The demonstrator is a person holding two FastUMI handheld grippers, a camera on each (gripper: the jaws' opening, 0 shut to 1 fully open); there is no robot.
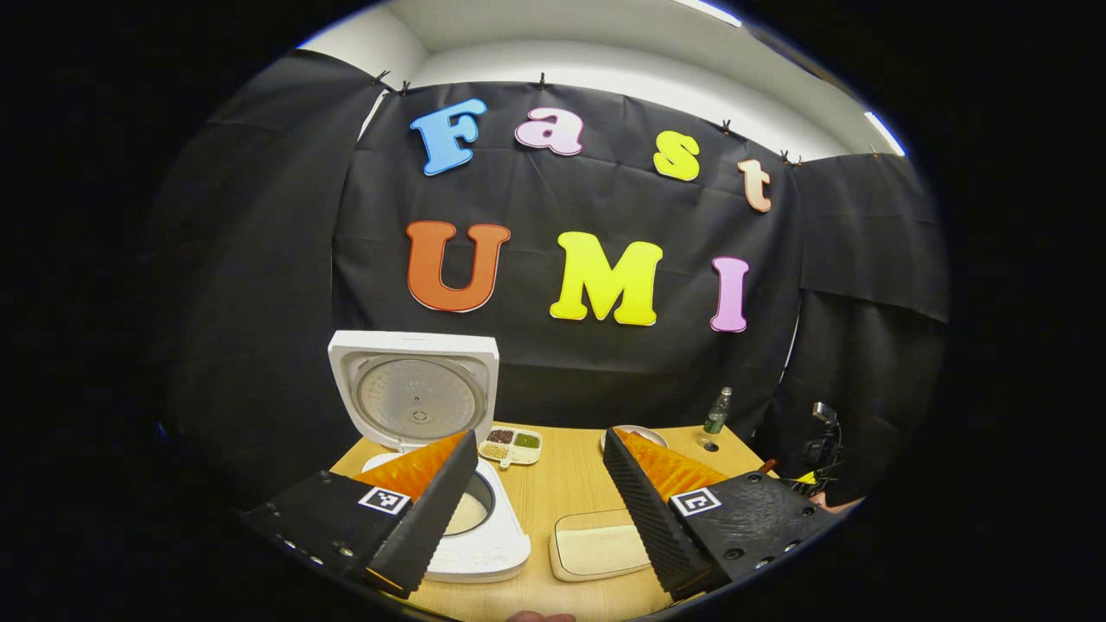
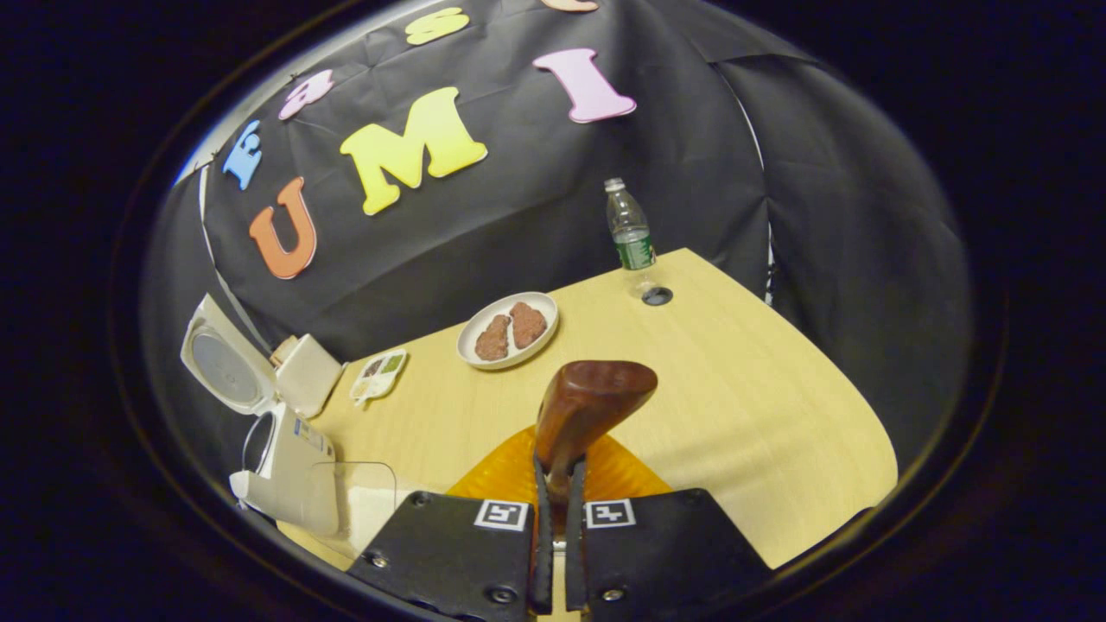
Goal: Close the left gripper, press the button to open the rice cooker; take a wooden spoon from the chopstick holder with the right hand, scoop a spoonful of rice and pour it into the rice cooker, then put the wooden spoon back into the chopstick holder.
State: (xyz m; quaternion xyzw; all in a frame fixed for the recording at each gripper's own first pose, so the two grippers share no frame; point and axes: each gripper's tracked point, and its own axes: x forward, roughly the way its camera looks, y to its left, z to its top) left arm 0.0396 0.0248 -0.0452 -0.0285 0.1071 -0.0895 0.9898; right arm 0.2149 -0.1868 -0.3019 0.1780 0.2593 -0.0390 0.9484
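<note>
In the left gripper view the left tool (image 1: 540, 497) is spread wide above the wooden bench (image 1: 570, 484); the white cooker (image 1: 484, 540) stands with its lid (image 1: 415, 397) up, beside a flat rice tray (image 1: 600, 549). In the right gripper view the right tool (image 2: 560, 510) is clenched on the smooth brown spoon (image 2: 587, 406), over the bench; a plate (image 2: 508, 333) and a bottle (image 2: 629, 229) stand beyond.

Glossy dark wooden spoon (image 2: 592, 397) over pale matt wood-grain table (image 2: 760, 406); smooth white plastic rice cooker (image 1: 484, 536), dull metal inner lid (image 1: 421, 403).
</note>
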